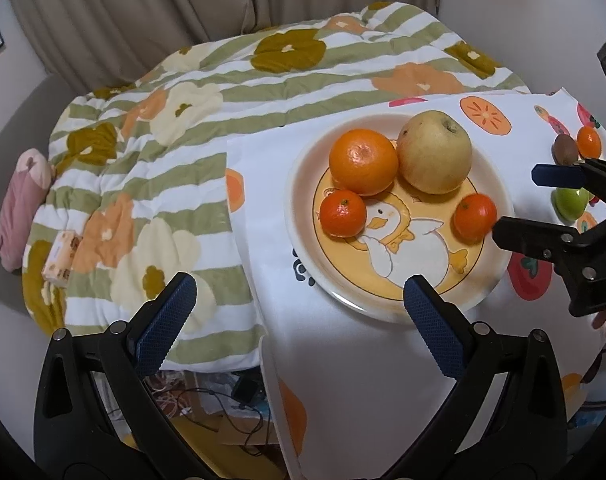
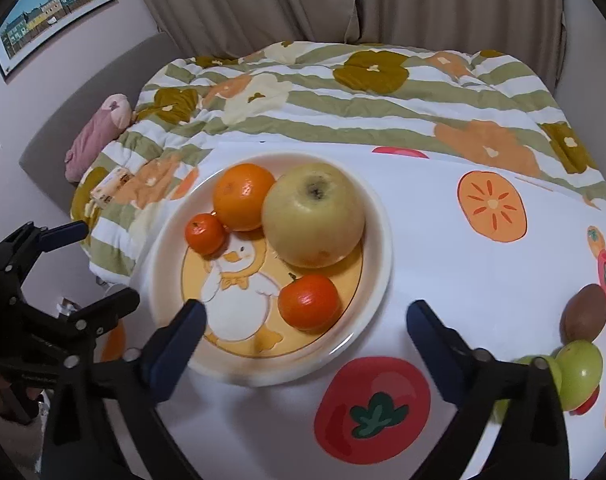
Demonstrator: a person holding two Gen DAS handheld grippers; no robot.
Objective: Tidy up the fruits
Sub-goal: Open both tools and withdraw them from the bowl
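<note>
A cream plate (image 1: 303, 184) (image 2: 379, 240) with a duck picture holds a large orange (image 1: 362, 161) (image 2: 243, 196), a yellow apple (image 1: 435, 151) (image 2: 313, 216) and two small tangerines (image 1: 342, 213) (image 1: 475, 216) (image 2: 205, 234) (image 2: 309, 301). My left gripper (image 1: 301, 300) is open and empty, near the plate's front-left rim. My right gripper (image 2: 305, 324) is open and empty over the plate's near edge; it shows in the left wrist view (image 1: 527, 204). Off the plate to the right lie a brown kiwi (image 2: 586, 313) (image 1: 565, 149), a green fruit (image 2: 579, 372) (image 1: 570, 202) and a small tangerine (image 1: 589, 142).
The plate sits on a white fruit-print cloth (image 2: 443, 208) over a table. Behind it lies a green-striped flowered quilt (image 1: 163, 152) on a bed, with a pink plush (image 1: 21, 204) and a small box (image 1: 61, 254). Cables lie on the floor (image 1: 223, 412) below the table's left edge.
</note>
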